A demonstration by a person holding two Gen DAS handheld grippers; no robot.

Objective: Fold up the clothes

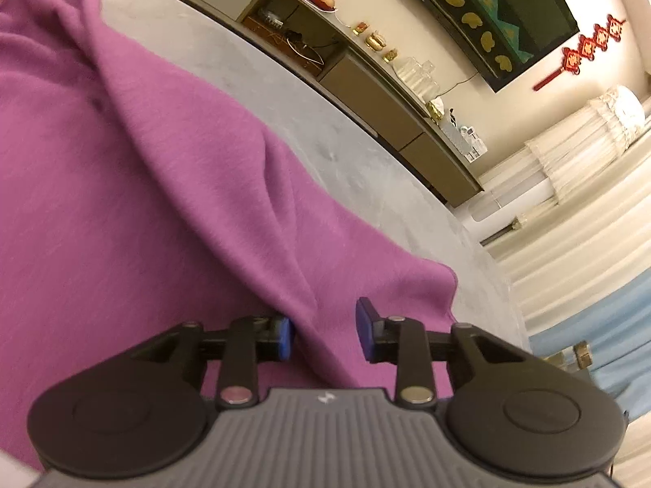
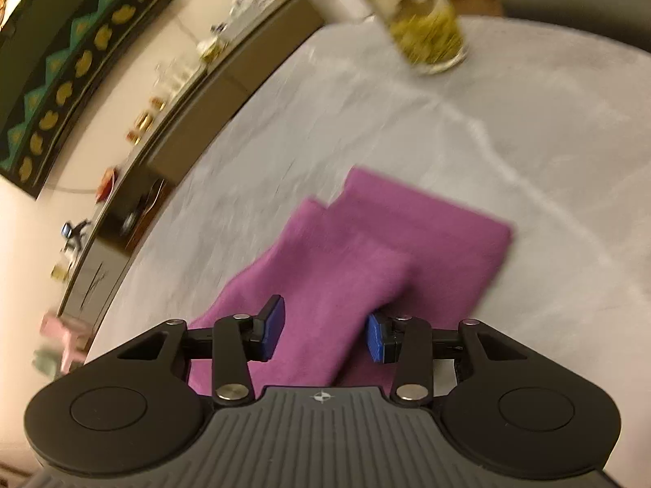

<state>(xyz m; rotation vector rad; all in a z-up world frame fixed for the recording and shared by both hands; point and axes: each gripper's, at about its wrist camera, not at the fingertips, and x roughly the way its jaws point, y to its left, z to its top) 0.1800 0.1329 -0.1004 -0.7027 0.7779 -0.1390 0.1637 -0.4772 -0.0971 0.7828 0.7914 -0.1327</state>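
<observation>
The purple garment (image 1: 142, 171) lies rumpled on the grey tabletop (image 1: 346, 150), and we see our left gripper (image 1: 323, 333) with its blue pads apart astride a raised ridge of cloth, nothing pinched. Our right gripper (image 2: 321, 331) hangs likewise parted over a folded sleeve-like end (image 2: 386, 240), pads clear of it. We judge the danger is closing on one layer only, so the fold drags crooked; a wide sweep might also knock the glass (image 2: 423, 28) standing beyond.
</observation>
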